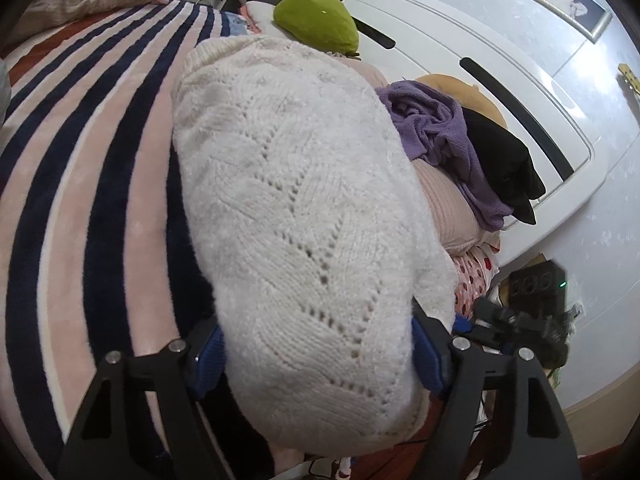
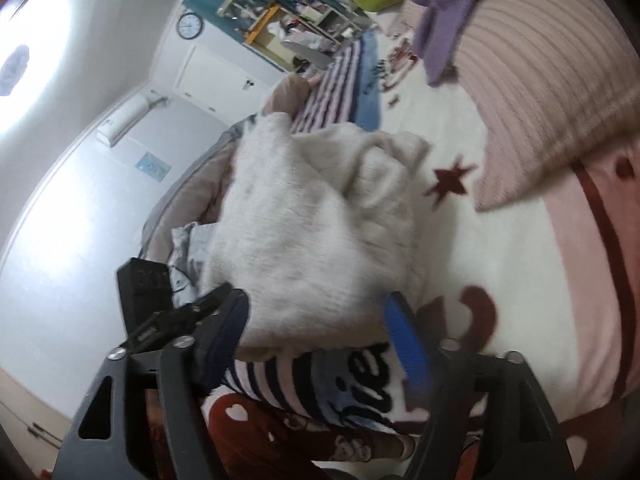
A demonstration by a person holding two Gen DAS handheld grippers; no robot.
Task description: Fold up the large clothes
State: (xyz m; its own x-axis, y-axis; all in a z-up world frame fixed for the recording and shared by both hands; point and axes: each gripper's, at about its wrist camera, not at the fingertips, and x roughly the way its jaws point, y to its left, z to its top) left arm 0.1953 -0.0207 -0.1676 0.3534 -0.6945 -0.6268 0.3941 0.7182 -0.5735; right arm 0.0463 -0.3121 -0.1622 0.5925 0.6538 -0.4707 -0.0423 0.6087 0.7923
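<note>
Left gripper (image 1: pixel 316 356): pitched downward over the bed, fingers (image 1: pixel 206 354) spread fairly wide. The white knit sweater (image 1: pixel 288 208) bulges between them; its sides sit against both blue pads, so the fingers appear to bracket it loosely. Whether they press it, I cannot tell.

Right gripper (image 2: pixel 320 344): rolled strongly, so the room appears tilted in its view, and pitched slightly down. Fingers (image 2: pixel 408 344) wide apart. The near end of the sweater (image 2: pixel 312 232) lies bunched between them; the blue pad stands just beside the cloth, the dark pad touches or nearly touches it. View is blurred, so contact is uncertain.

Sweater lies lengthwise on the striped blanket (image 1: pixel 100 152) near the bed's edge, folded into a long rounded bundle.

Beyond it: pink ribbed pillow (image 1: pixel 452 208), with a purple garment (image 1: pixel 444 136) and a black garment (image 1: pixel 500 160) heaped on top. Farther off, a green cushion (image 1: pixel 316 20) by the white headboard (image 1: pixel 480 60).
</note>
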